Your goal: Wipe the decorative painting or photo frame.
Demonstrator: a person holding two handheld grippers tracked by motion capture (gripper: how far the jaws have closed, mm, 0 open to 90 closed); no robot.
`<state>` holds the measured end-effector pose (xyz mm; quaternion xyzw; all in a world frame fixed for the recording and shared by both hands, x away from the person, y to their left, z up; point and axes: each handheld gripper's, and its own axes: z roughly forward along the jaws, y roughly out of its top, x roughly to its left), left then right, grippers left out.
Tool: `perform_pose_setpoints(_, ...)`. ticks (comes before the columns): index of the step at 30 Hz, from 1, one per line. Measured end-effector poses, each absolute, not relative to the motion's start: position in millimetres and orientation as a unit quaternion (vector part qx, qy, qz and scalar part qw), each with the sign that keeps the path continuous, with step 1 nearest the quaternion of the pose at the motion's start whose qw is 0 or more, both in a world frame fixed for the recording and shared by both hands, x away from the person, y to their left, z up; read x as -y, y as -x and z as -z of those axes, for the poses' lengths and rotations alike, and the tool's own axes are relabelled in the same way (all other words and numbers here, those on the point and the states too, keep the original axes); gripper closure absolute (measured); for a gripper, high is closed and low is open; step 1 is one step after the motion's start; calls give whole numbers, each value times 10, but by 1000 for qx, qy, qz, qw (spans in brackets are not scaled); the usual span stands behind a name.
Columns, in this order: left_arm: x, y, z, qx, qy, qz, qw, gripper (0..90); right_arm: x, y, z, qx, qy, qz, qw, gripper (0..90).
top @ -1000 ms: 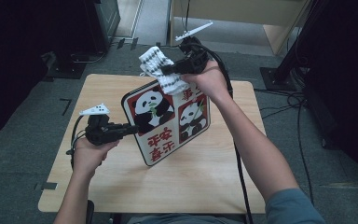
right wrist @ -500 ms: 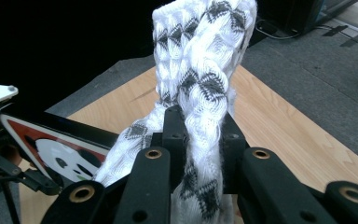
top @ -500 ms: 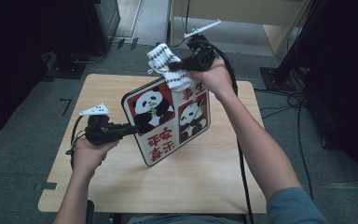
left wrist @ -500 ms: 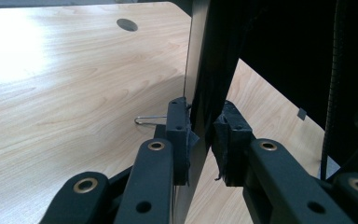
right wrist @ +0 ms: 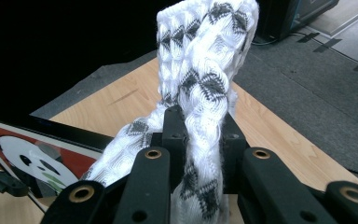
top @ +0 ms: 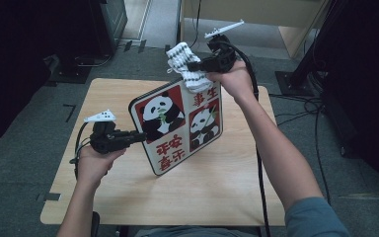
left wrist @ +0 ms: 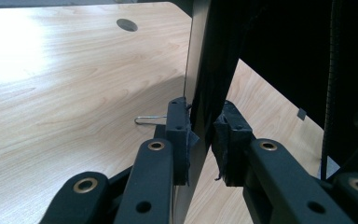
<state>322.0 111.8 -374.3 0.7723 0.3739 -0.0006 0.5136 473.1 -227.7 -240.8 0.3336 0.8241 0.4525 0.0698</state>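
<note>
Panda board tilted off surface, left hand-held gripper clamped on its edge; right hand-held gripper pinches white cloth at top edge, likely for wiping.

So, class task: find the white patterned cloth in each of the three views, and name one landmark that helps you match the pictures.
High view: cloth at top centre, in the right claw, over the panda board's top edge.
Left gripper view: no cloth; the left claw pinches the board's edge.
Right gripper view: cloth in the centre, rising between the jaws.
Shared landmark: the wooden table, seen in all three.
</note>
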Motion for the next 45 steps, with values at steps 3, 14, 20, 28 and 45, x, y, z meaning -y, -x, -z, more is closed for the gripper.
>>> perform_pose_setpoints(3,-1121,-3223,3744,-374,-773,1,513,777,2330,-4750,2412,-821,-338,-454,72,794)
perform_pose_setpoints(14,-1125,-3225,3745,-373,-774,1,512,777,2475,-4797,2420,-815,-346,-454,101,794)
perform_pose_setpoints(20,-1126,-3225,3746,-374,-773,1,512,777,2538,-4821,2421,-813,-350,-455,102,794)
perform_pose_setpoints(28,-1124,-3222,3745,-374,-774,-1,512,778,2622,-4849,2422,-808,-358,-453,116,797)
perform_pose_setpoints(45,-1127,-3223,3746,-376,-773,-1,512,778,2754,-4915,2403,-804,-374,-444,125,797)
